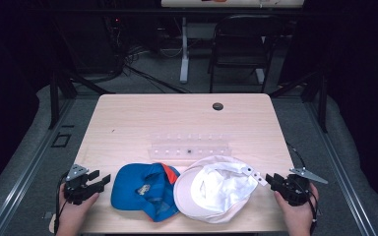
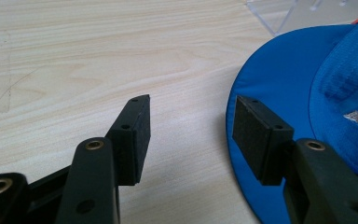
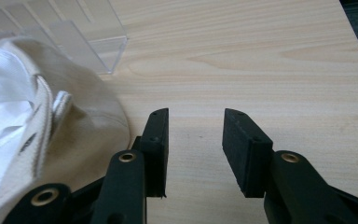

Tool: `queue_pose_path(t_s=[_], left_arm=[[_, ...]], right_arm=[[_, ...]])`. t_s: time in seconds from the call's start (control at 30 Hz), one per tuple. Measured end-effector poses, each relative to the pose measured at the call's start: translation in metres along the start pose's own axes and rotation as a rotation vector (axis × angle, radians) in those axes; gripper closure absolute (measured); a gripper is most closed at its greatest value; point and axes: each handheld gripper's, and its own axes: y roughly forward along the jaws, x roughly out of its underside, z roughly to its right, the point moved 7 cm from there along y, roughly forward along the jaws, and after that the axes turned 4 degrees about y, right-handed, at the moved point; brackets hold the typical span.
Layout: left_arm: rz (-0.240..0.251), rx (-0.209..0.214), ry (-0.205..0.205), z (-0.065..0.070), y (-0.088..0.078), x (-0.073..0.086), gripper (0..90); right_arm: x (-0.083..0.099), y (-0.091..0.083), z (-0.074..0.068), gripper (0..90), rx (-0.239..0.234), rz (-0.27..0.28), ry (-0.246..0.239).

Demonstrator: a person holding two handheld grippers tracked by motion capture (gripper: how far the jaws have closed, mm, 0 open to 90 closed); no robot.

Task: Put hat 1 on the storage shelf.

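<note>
A blue cap (image 1: 145,191) with an orange patch lies near the table's front edge, and a white cap (image 1: 215,189) lies upturned right beside it, touching it. My left gripper (image 1: 102,178) rests just left of the blue cap, open and holding nothing. In the left gripper view the blue cap's brim (image 2: 279,84) lies under and beyond the right jaw of that gripper (image 2: 190,119). My right gripper (image 1: 270,180) sits just right of the white cap, open and empty. In the right gripper view the white cap (image 3: 37,126) lies left of that gripper (image 3: 196,122).
A clear plastic rack (image 1: 189,145) with small pegs stands behind the caps, mid-table. A dark round hole (image 1: 218,106) marks the table's far side. A folding chair (image 1: 241,42) and desk legs stand beyond the table. Bare wood lies left and right of the rack.
</note>
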Motion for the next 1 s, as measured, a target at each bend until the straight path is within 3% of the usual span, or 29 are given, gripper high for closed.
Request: queue_pose_path(t_s=[0.4,0.5,0.67,0.9,1.0], left_arm=[[0.002,0.003,0.007,0.002,-0.002,0.000,47.1],[-0.002,0.001,0.019,0.003,-0.003,-0.001,46.8],[0.006,-0.002,0.020,0.004,-0.003,-0.001,46.0],[-0.004,0.002,0.018,0.004,-0.003,0.000,45.6],[-0.006,0.004,0.013,0.004,-0.003,0.000,45.6]], right_arm=[[-0.002,-0.003,-0.005,54.9,-0.038,0.016,0.006],[-0.003,-0.004,-0.011,49.8,-0.073,-0.016,-0.005],[-0.005,-0.006,-0.015,48.0,-0.061,-0.063,-0.023],[-0.017,-0.014,-0.023,48.0,-0.073,-0.097,0.016],[-0.020,-0.018,-0.025,48.2,-0.068,-0.108,0.008]])
